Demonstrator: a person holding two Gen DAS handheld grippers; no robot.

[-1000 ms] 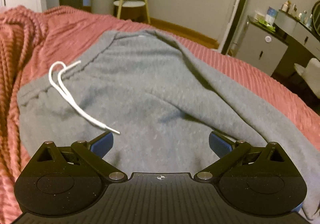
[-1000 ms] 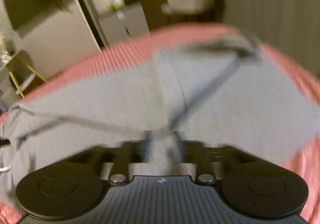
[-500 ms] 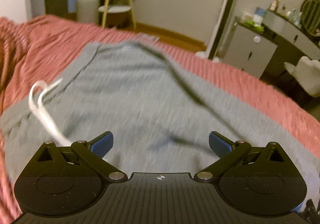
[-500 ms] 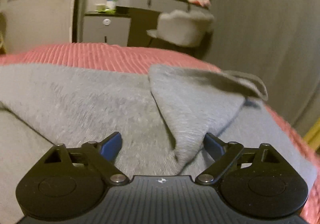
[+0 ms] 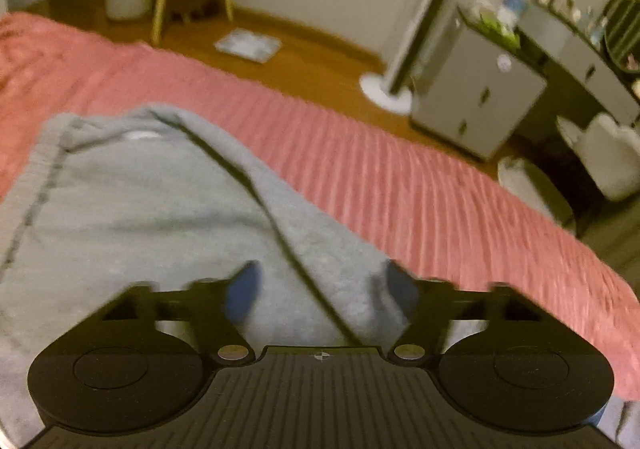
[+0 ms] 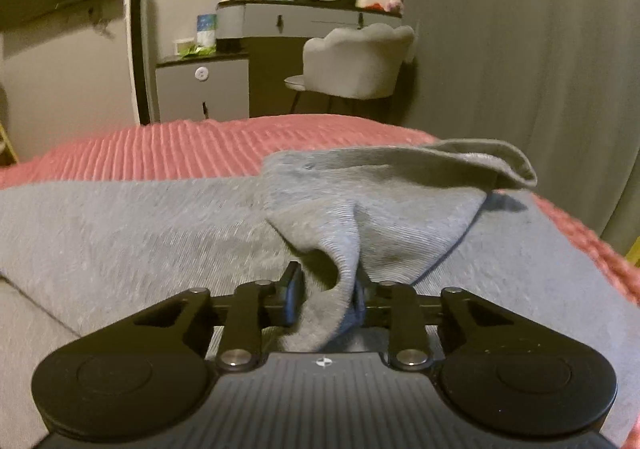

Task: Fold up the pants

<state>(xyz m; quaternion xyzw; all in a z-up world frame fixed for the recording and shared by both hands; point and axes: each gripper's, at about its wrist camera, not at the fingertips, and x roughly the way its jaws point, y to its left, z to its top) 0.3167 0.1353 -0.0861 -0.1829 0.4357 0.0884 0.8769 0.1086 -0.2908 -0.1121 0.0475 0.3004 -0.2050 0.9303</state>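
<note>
Left view: my left claw (image 5: 320, 289) closing, pads astride a fold of the grey pants (image 5: 140, 209), not yet pressing; pants lie on the pink blanket (image 5: 400, 177).

Right view: my right claw (image 6: 326, 299) closing, pinching a raised fold of pants (image 6: 372, 209).

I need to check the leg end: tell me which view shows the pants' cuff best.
The right wrist view: the cuff is sharp, lifted above the right gripper, whose jaws are closing on a fold of it. The left wrist view is blurred and shows only the pants' upper part, no cuff.
</note>
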